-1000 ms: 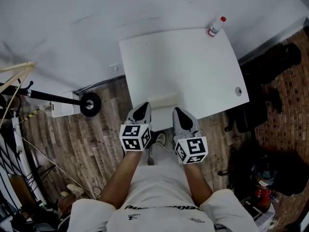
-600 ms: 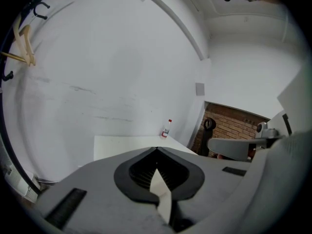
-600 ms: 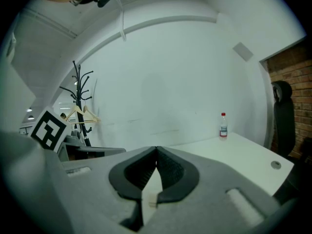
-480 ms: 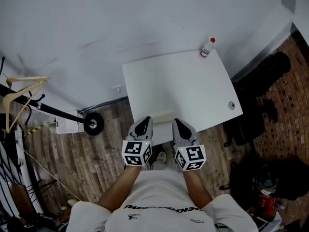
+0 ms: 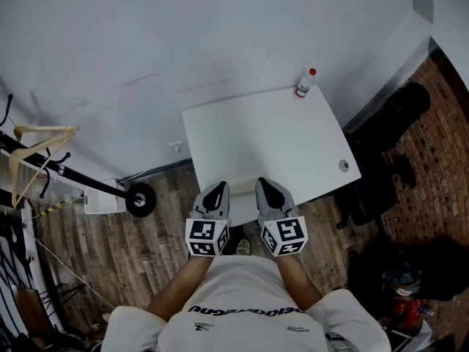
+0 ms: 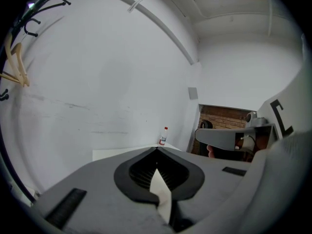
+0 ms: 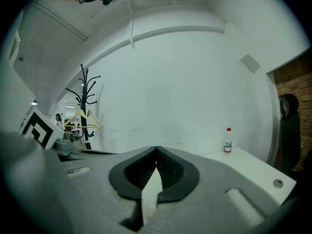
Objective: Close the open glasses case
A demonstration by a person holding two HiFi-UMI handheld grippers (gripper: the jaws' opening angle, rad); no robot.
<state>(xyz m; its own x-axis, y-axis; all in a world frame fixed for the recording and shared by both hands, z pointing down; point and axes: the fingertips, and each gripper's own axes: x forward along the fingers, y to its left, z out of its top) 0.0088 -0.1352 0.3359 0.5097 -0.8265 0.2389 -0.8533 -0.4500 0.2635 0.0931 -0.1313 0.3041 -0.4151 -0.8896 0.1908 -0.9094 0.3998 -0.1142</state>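
- The glasses case [image 5: 241, 185] is only a pale cream strip at the near edge of the white table [image 5: 271, 134], between the tips of the two grippers. It blends into the tabletop, so I cannot tell how its lid stands.
- The left gripper [image 5: 215, 191] hangs at the table's near edge, just left of the case. In the left gripper view its jaws [image 6: 157, 150] meet at the tips with nothing between them.
- The right gripper [image 5: 264, 187] sits just right of the case, level with the left one. Its jaws [image 7: 156, 150] are likewise pressed together and empty.
- I cannot make out whether either gripper touches the case.
- The person stands at the table's near side, both forearms reaching forward, the two marker cubes close together above the floor.
- The rest of the tabletop is bare but for a small bottle with a red cap [image 5: 305, 83] upright at the far right corner, well apart from the case, and a round cable hole [image 5: 343, 166] near the right edge.
- The table's far edge lies against the white wall [image 5: 146, 50].
- To the left, wooden floor [image 5: 110, 255] runs beside the table, with a black wheel [image 5: 139, 199] on a dark bar and a wooden hanger [image 5: 37, 141] further out.
- To the right, dark bulky shapes [image 5: 381, 189] crowd close to the table's right edge.
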